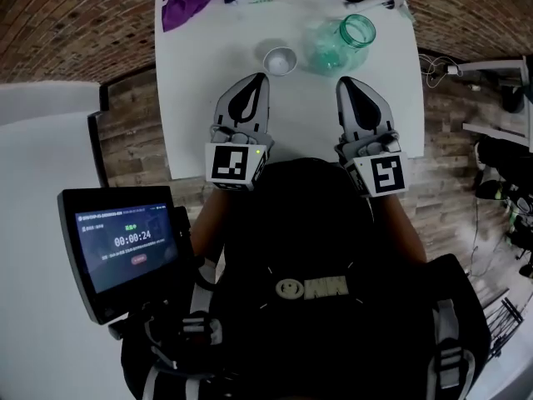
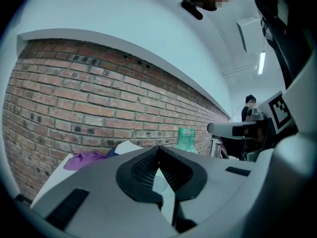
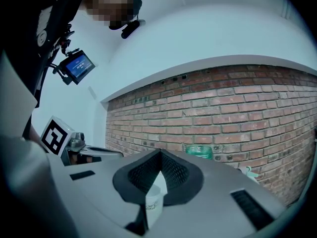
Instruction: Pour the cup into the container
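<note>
We've got a white table (image 1: 200,98), white cup (image 1: 280,59), see-through green container (image 1: 350,36), purple cloth (image 1: 190,2) at the far left corner. Left gripper (image 1: 259,79) and right gripper (image 1: 342,82): grey, black ribbed pads (image 2: 144,170), black-and-white marker cubes (image 1: 234,165). Wall (image 2: 74,103): red-brown brick.

We count one cup (image 1: 280,59), one green jar (image 1: 346,40), one purple cloth (image 1: 190,5). We log two grippers: left gripper (image 1: 261,78), right gripper (image 1: 343,82).

- Near left, the black-framed screen (image 1: 125,244) shows a timer, "00:00:24"; its smaller lines are too blurred to read.
- The white paper cup (image 3: 154,206) has dark print that can't be read.
</note>
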